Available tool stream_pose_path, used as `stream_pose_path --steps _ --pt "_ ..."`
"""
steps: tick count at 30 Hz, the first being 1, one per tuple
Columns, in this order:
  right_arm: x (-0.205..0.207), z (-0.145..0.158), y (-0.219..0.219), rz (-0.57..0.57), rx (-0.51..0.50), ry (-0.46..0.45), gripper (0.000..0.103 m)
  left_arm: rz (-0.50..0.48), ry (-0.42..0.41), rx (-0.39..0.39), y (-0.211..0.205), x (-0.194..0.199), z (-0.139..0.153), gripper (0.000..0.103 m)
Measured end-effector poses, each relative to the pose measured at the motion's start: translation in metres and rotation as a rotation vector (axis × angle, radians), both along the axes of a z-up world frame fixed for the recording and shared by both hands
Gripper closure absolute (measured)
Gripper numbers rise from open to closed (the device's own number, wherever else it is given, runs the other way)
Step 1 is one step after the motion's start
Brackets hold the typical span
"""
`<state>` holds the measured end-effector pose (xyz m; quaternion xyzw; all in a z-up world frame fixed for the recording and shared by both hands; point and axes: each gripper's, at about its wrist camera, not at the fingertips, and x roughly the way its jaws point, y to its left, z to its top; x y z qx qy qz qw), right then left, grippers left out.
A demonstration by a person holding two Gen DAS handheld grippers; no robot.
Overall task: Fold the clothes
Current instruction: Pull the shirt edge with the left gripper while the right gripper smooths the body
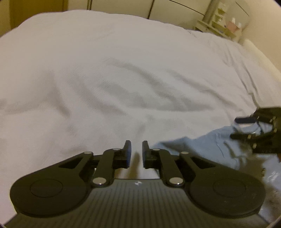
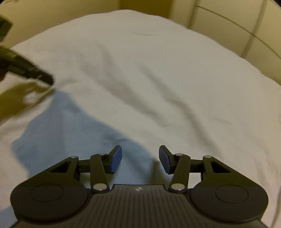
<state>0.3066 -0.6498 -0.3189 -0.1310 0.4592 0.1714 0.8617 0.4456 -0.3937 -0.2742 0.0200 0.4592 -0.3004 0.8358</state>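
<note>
Both claws empty: left gripper [image 1: 136, 154] narrowly parted, right gripper [image 2: 140, 158] spread wide. Light blue garment [image 2: 58, 133] flat on white bedcover [image 2: 158, 70]. Apparently unfolded; folding seemingly all ahead.

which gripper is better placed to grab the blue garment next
Right, probably. The right gripper hangs open directly over the light blue garment, cloth showing between its fingers. The left gripper points at bare white bedsheet, garment off to its side.

Bedroom; white bed [image 1: 123, 79]; wardrobe [image 1: 123, 7]
</note>
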Motion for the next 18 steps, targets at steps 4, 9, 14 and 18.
stream_pose_path --steps 4,9,14,18 --pt "-0.001 -0.021 0.004 -0.023 -0.112 0.034 0.054 -0.019 0.079 -0.055 0.020 -0.027 0.003 0.093" --pt "-0.013 -0.011 -0.002 -0.202 -0.050 0.033 0.054 -0.110 0.156 -0.090 0.011 -0.076 -0.008 0.084" --pt "-0.054 0.003 0.005 -0.193 -0.019 0.037 0.054 -0.105 0.219 -0.085 -0.006 -0.094 -0.028 0.091" --pt "-0.079 -0.001 0.000 -0.234 0.005 0.103 0.054 -0.046 0.224 -0.082 -0.008 -0.092 -0.032 0.103"
